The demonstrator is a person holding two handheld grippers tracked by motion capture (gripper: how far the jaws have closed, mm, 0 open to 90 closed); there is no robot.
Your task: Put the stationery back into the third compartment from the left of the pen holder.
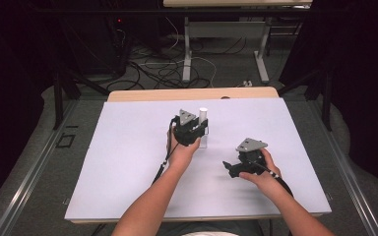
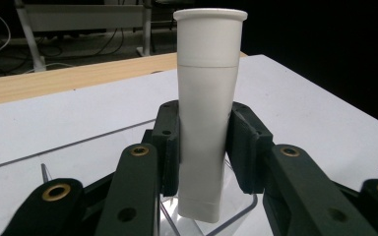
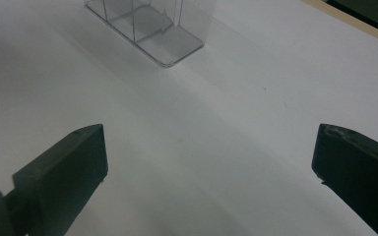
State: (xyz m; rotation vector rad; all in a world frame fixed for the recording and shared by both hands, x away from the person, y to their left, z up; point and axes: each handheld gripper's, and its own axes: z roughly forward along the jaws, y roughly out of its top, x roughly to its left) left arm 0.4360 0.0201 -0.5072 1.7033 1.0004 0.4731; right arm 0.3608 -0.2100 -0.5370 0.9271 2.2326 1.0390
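Here left tongs (image 2: 204, 147) clamp upright white tube (image 2: 207, 98) over clear holder (image 3: 150, 29); right tongs (image 3: 209, 167), at 4 o'clock, gape wide above surface (image 1: 128, 147).

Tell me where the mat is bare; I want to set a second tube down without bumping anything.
The white mat is bare along its whole left side and along the far right edge. It is crowded mid-mat: the left gripper clamps the white tube upright at the clear holder, and the right gripper sits open just right of it.

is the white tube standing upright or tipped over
Upright: the white tube stands cap-up between the pads of the left tongs, its lower end in the clear holder.
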